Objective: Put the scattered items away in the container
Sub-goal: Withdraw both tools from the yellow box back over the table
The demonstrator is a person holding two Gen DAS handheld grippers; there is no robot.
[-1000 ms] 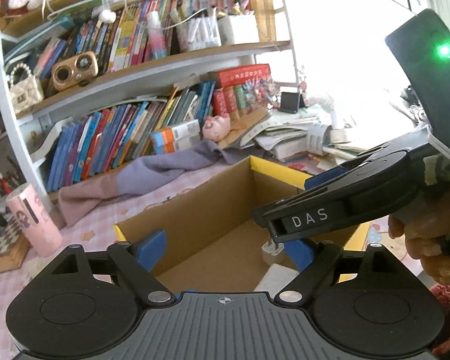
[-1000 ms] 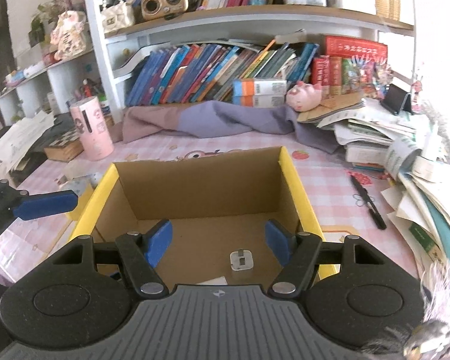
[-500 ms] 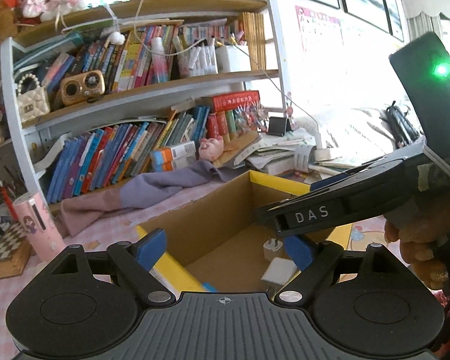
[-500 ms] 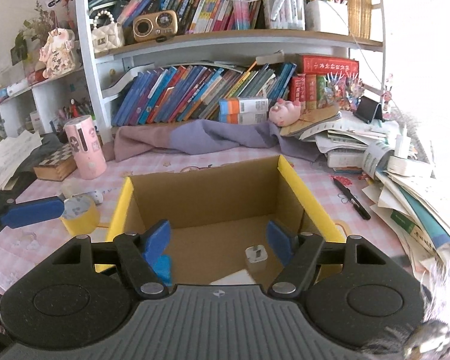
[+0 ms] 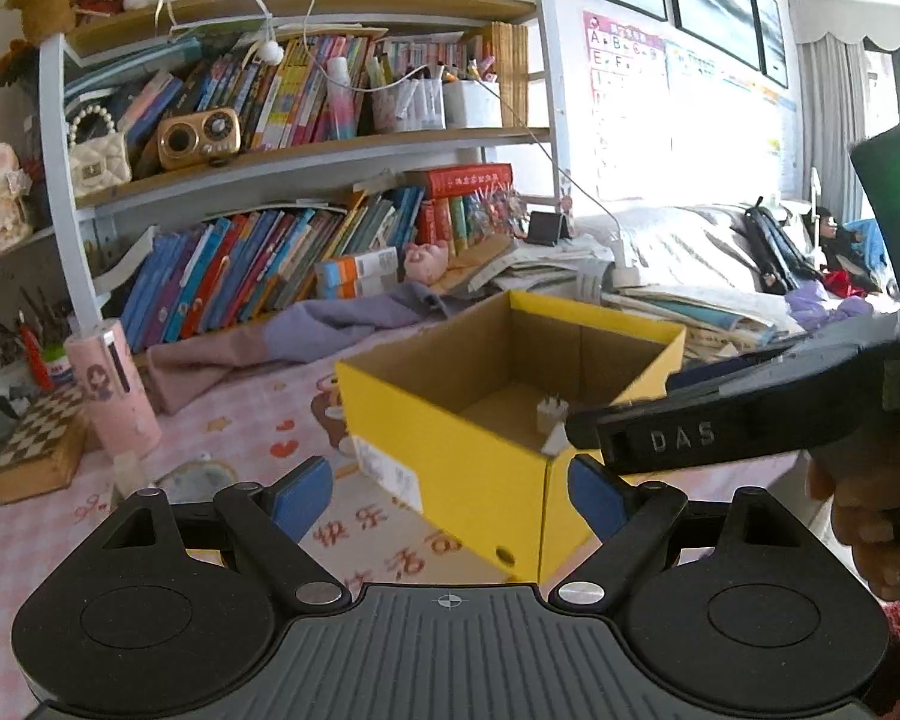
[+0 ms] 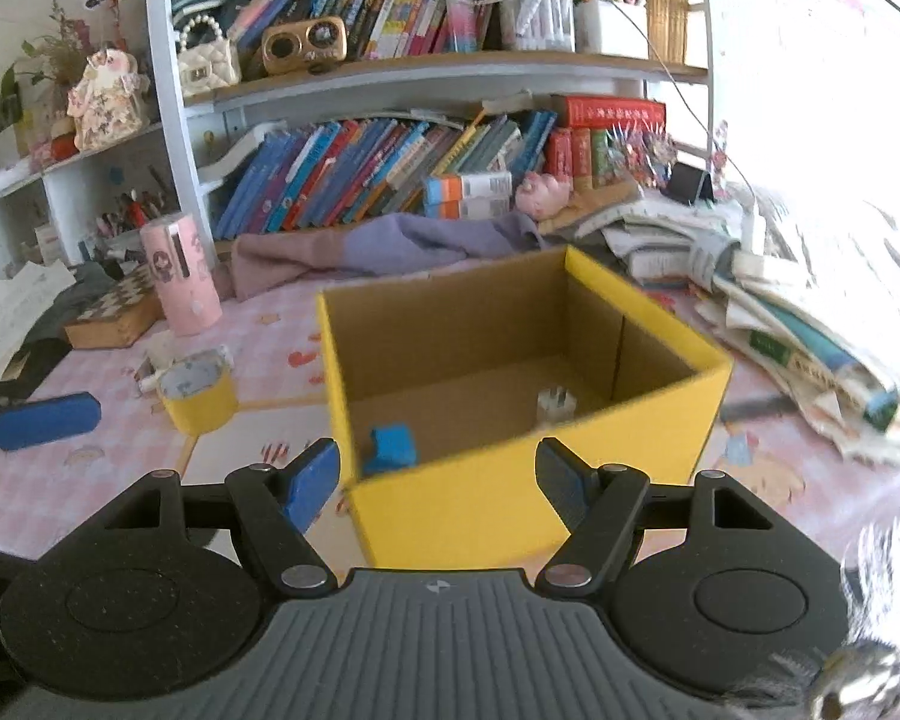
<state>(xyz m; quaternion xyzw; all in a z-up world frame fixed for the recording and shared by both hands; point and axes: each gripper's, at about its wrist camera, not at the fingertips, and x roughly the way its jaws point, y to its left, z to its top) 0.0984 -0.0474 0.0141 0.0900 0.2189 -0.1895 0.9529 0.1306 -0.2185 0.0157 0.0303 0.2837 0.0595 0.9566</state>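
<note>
A yellow cardboard box stands on the pink table; it also shows in the left wrist view. Inside lie a white charger plug and a small blue block. A yellow tape roll stands left of the box, with a small white item beside it. My right gripper is open and empty, just in front of the box's near wall. My left gripper is open and empty, in front of the box's corner. The right gripper's body crosses the left wrist view.
A pink cylinder and a checkered wooden box stand at the back left. A purple cloth lies along the bookshelf. Stacked books and papers crowd the right side. The left gripper's blue finger shows at the left.
Both grippers have pulled back and up from over the box, which now lies in front of them. The tape roll and blue block have come into view.
</note>
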